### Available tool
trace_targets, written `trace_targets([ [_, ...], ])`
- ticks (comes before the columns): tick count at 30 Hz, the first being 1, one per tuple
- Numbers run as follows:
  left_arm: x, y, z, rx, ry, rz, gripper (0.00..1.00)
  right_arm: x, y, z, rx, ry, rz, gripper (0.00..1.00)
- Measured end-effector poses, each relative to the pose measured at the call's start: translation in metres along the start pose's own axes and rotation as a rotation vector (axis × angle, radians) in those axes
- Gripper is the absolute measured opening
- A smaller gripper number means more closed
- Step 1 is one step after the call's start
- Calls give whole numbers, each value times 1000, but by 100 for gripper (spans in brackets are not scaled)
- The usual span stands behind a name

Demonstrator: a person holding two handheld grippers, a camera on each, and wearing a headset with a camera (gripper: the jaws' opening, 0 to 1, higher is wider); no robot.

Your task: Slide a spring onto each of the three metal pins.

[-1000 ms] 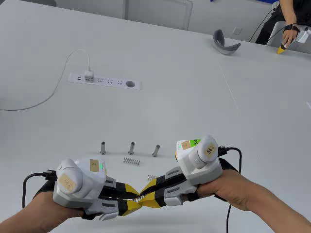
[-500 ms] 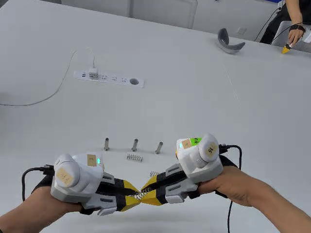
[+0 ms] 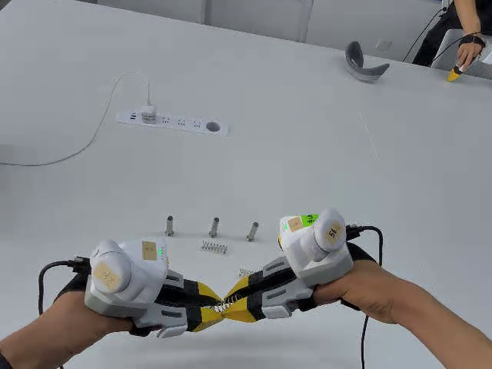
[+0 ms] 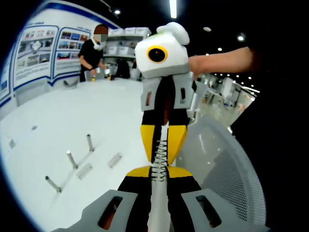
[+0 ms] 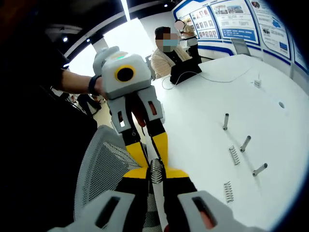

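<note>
Your left gripper and right gripper fingers each pinch an end of one spring above the white worktop, near three pins.

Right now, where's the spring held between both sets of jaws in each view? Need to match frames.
Head view: held spring at bottom centre, where the yellow jaws meet.
Left gripper view: held spring at centre, slightly low, running up from this view's jaws.
Right gripper view: held spring at lower centre, seen nearly end-on.
Shared landmark: the three metal pins, all bare.
</note>
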State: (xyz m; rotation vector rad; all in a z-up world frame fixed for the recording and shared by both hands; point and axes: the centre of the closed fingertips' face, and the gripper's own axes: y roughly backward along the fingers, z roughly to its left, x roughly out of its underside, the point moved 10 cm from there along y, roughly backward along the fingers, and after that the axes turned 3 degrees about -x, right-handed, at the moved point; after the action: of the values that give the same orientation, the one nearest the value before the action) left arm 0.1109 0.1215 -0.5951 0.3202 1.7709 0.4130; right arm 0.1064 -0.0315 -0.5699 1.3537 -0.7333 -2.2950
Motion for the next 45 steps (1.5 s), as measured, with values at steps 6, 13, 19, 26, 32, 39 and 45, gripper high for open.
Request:
trace_targets([
  [6, 5, 5, 2, -40, 25, -14, 12, -3, -4, -3, 5, 4, 6, 12],
  [13, 21, 17, 6, -99, 70, 2, 15, -8, -8, -10, 17, -2, 12, 12],
  [19, 31, 28, 13, -182, 125, -17, 20, -10, -11, -16, 46, -16, 8, 12],
  [26, 38, 39, 20, -259, 162, -19, 24, -9, -14, -25, 86, -25, 15, 12],
  [32, 45, 46, 28, -331, 189, -16, 28, -6, -12, -35, 132, -32, 31, 12],
  [39, 51, 52, 36, -393, 217, -9, 38, -6, -11, -44, 159, -22, 59, 12],
  [45, 55, 58, 42, -431, 232, -7, 42, -8, -12, -52, 171, -26, 71, 12],
])
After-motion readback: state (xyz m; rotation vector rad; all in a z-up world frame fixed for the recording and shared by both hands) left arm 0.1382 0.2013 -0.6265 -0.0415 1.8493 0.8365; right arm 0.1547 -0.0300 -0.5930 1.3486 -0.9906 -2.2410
